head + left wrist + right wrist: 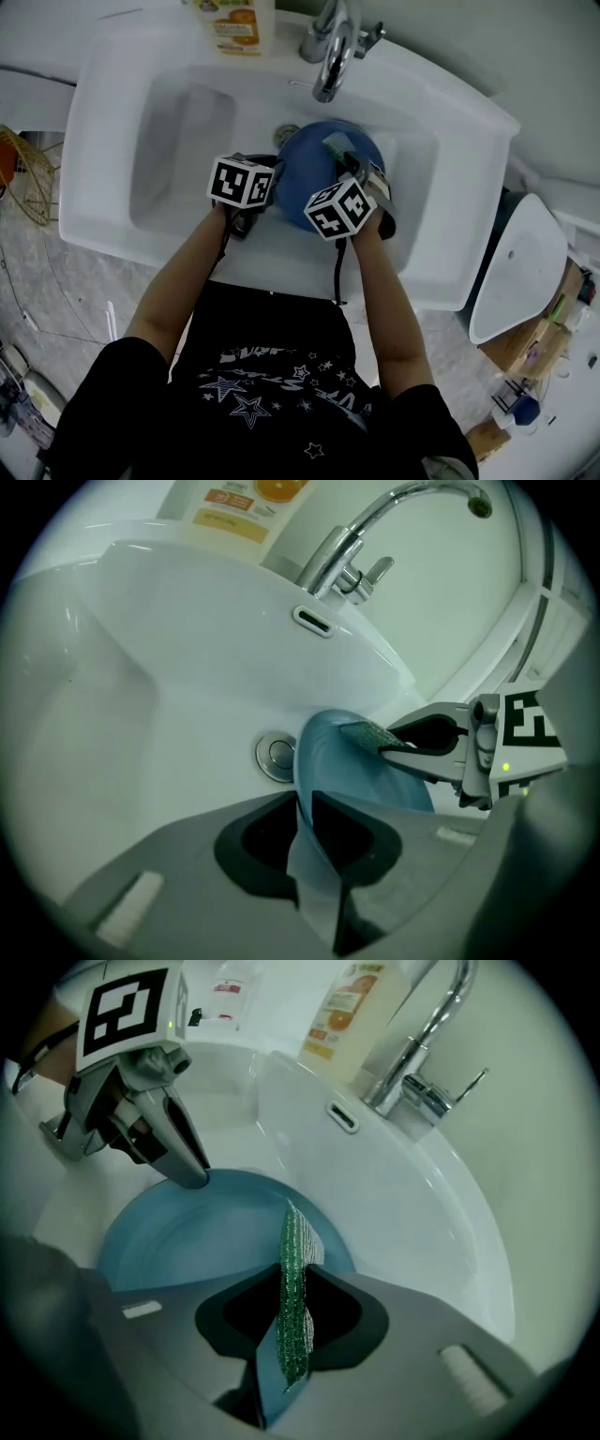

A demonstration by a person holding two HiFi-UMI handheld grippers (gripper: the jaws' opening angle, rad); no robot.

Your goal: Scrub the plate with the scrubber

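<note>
A blue plate (309, 169) is held tilted inside the white sink (112, 112). My left gripper (272, 183) is shut on the plate's left rim; in the left gripper view the plate (323, 771) stands edge-on between the jaws. My right gripper (352, 164) is shut on a thin green scrubber (337, 145). In the right gripper view the scrubber (295, 1288) stands upright between the jaws, over the plate's face (187, 1237). The left gripper view shows the scrubber (370, 733) lying against the plate's upper rim.
A chrome faucet (330, 47) arches over the sink's back edge. A bottle with an orange label (234, 23) stands beside it. The drain (277, 755) lies just behind the plate. A wire basket (23, 173) hangs off to the left.
</note>
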